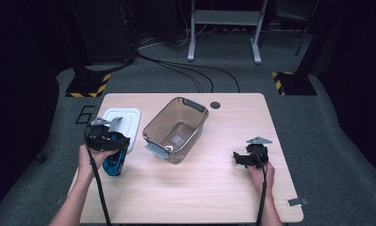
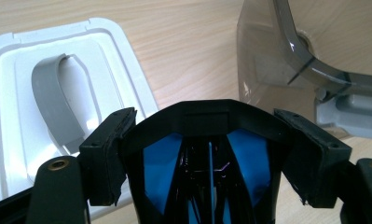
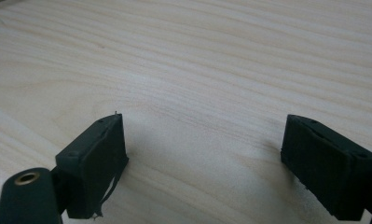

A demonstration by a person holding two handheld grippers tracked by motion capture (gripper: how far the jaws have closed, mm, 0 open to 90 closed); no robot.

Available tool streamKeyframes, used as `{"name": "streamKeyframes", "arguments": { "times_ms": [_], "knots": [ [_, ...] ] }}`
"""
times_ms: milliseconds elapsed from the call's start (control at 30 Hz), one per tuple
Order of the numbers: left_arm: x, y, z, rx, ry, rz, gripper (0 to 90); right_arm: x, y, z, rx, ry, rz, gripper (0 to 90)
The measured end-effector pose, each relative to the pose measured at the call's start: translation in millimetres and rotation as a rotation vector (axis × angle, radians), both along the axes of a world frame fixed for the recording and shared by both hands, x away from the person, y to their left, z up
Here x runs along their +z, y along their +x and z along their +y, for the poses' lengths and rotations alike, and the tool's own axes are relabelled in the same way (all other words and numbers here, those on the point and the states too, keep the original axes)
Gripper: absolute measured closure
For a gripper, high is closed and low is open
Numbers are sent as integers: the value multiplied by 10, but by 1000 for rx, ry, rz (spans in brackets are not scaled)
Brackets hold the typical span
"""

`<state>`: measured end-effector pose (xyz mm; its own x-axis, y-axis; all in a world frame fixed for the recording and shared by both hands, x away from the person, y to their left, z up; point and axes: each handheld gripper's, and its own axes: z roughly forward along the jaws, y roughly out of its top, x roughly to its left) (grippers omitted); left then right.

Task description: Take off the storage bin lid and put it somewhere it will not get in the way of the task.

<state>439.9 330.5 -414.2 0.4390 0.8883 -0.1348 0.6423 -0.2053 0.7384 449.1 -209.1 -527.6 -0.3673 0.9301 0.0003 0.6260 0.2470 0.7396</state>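
Black-blue tool [image 2: 207,163] in left gripper [image 2: 207,135] jaws, unlabelled

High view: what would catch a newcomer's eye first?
The smoky clear bin sits mid-table, tilted toward the camera, with its white lid lying flat to its left. The left tool grips a black-and-blue object near that lid. The right tool hovers open over bare wood.

We held our left gripper [image 1: 111,141] at the table's left, its jaws clamped on a black and blue object [image 2: 207,163]. Our right gripper [image 1: 244,157] hovered low at the near right, jaws spread wide with nothing between them. Both forearms reached in from the near edge.
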Motion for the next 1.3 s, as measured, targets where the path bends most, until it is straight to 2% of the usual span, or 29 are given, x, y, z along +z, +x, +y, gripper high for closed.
{"name": "streamKeyframes", "arguments": {
  "times_ms": [33,200,533,667,800,967,1167,1300],
  "knots": [
    [16,14,9,-12,9,-1,249,0,0,0,0,0,0,129],
    [72,61,-7,-7,26,-16,249,0,1,-1,-1,-2,-1,129],
    [135,222,-11,4,6,-29,249,0,0,-1,0,1,0,130],
    [176,287,-16,9,12,-36,249,0,1,-1,-1,-1,-1,130],
    [194,352,-26,11,37,-38,249,0,0,-1,0,1,0,130],
    [209,394,-47,-1,77,-16,248,0,0,-1,0,1,0,130],
    [195,426,-68,-4,90,10,248,0,0,-1,0,1,0,130],
    [203,450,-80,-8,100,9,248,0,0,-1,-1,0,0,130]
  ]
}}
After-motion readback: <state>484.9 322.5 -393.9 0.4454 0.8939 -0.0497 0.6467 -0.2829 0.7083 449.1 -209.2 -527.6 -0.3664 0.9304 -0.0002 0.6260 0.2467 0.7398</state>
